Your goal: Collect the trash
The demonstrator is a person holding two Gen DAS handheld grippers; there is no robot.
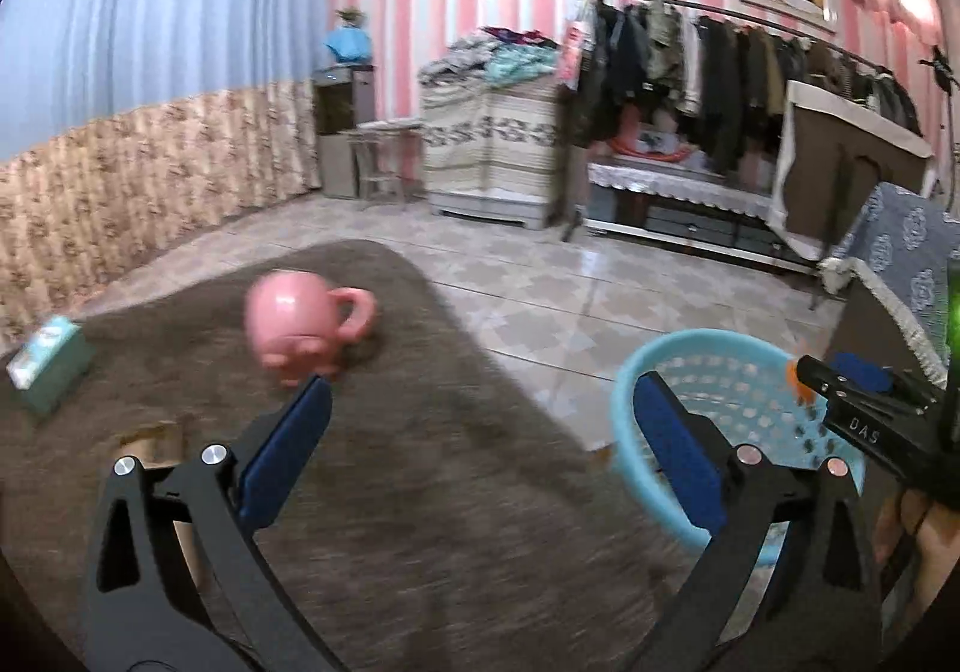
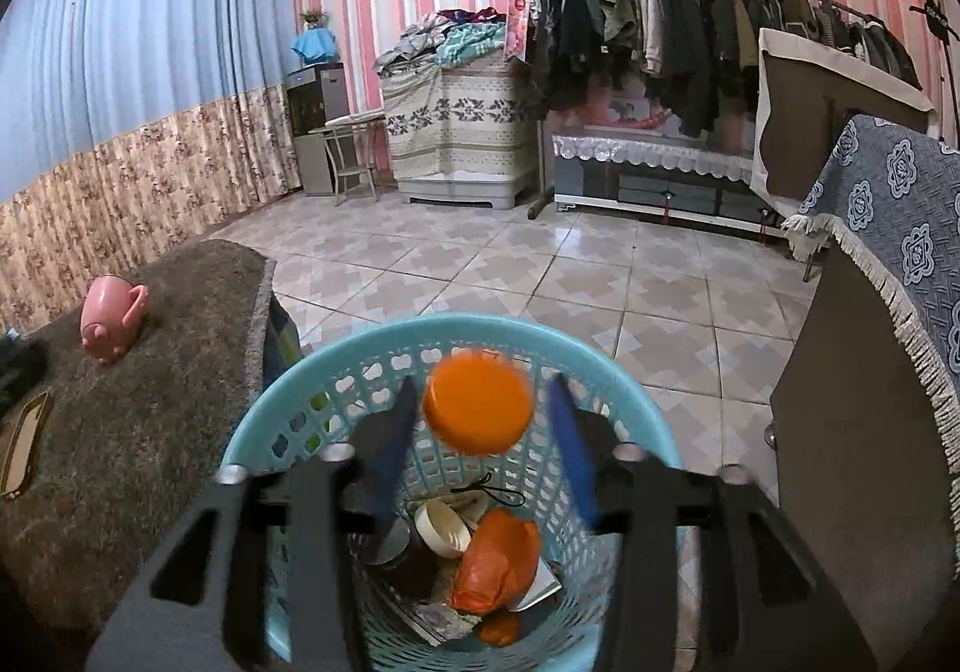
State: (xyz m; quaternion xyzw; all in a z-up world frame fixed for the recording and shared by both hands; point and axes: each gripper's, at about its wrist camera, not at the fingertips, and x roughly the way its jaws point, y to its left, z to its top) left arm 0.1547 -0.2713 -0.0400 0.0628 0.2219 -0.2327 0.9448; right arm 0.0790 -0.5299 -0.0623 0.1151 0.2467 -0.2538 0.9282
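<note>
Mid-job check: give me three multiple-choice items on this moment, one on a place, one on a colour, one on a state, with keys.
1. Where is the orange lid?
A. above the basket
B. on the rug
C. on the floor tiles

2. What colour is the pig mug?
A. green
B. pink
C. white

3. How are the right tongs?
A. shut on the lid
B. open
C. shut, empty

Key: 1 A, the lid hangs over the basket's mouth; 2 B, pink on the brown rug; 3 B, gaps show between both pads and the lid.
</note>
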